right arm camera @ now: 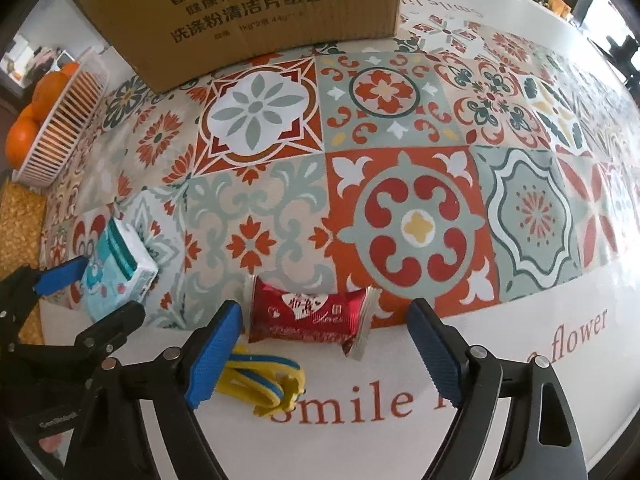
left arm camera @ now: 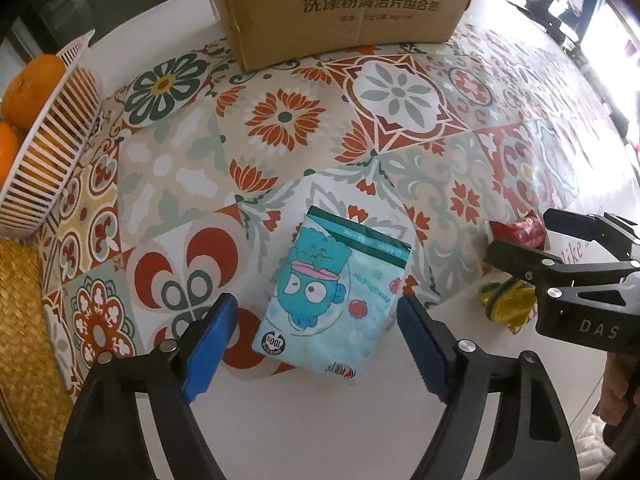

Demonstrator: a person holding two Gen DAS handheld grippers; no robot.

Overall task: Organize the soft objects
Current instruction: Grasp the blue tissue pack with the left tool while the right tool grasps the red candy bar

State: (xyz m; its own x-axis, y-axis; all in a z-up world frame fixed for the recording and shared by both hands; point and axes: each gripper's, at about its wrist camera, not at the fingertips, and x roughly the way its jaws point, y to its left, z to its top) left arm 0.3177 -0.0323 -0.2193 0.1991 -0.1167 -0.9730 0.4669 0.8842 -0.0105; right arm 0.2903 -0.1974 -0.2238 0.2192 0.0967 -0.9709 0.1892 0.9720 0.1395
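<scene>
Tissue pack [left arm camera: 338, 294] on tablecloth [left arm camera: 280, 152], candy packet [right arm camera: 308, 316] to its right, folded band [right arm camera: 260, 384] before the packet, cardboard box [left arm camera: 336, 4] behind, basket [left arm camera: 48, 148] of oranges [left arm camera: 30, 92] far left.

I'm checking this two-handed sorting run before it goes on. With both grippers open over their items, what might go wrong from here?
1. The open left gripper straddles the pale blue cartoon-printed tissue pack; closing hard would likely crush the soft pack.
2. The open right gripper faces the red foil candy wrapper, but the yellow-and-blue elastic band lies against its left finger and may get snagged.
3. Both grippers sit close together, so simultaneous lifts might collide.
</scene>
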